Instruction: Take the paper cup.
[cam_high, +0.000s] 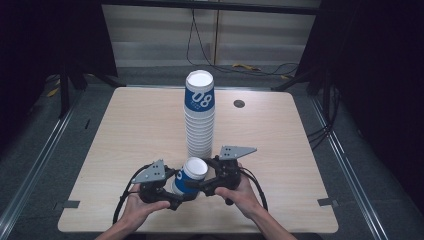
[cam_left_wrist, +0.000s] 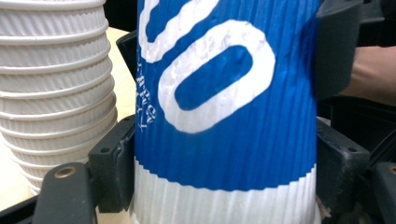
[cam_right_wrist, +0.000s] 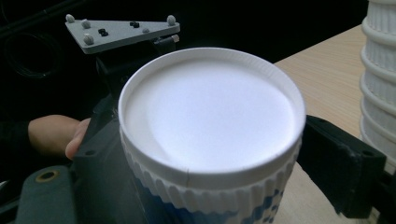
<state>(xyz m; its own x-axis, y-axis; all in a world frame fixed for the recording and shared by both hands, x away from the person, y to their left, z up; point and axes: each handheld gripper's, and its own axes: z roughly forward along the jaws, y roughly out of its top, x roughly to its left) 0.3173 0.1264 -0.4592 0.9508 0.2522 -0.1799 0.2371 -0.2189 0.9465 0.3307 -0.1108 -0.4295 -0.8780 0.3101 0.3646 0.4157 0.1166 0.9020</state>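
- A person's two hands meet at the near edge of a pale wooden surface (cam_high: 130, 130), each holding a gripper, with a single blue-and-white paper cup (cam_high: 191, 176) between them.
- The left gripper (cam_high: 176, 192) has its jaws clamped on the cup's ribbed side; in the left gripper view the cup (cam_left_wrist: 224, 112) sits tight between both black jaws, its white figures large on the blue band.
- The right gripper (cam_high: 202, 186) also has its jaws closed against the cup, one on each side just under the rim, as the right gripper view shows, looking at the cup's white, closed end (cam_right_wrist: 210, 116).
- A tall stack (cam_high: 200, 115) of ribbed white cups, topped by one with a blue band, stands upright at mid-surface just behind the held cup.
- The left hand (cam_high: 137, 207) and right hand (cam_high: 245, 195) reach in from the bottom of the high view.
- A small dark round hole (cam_high: 239, 103) lies in the surface to the right of the stack.
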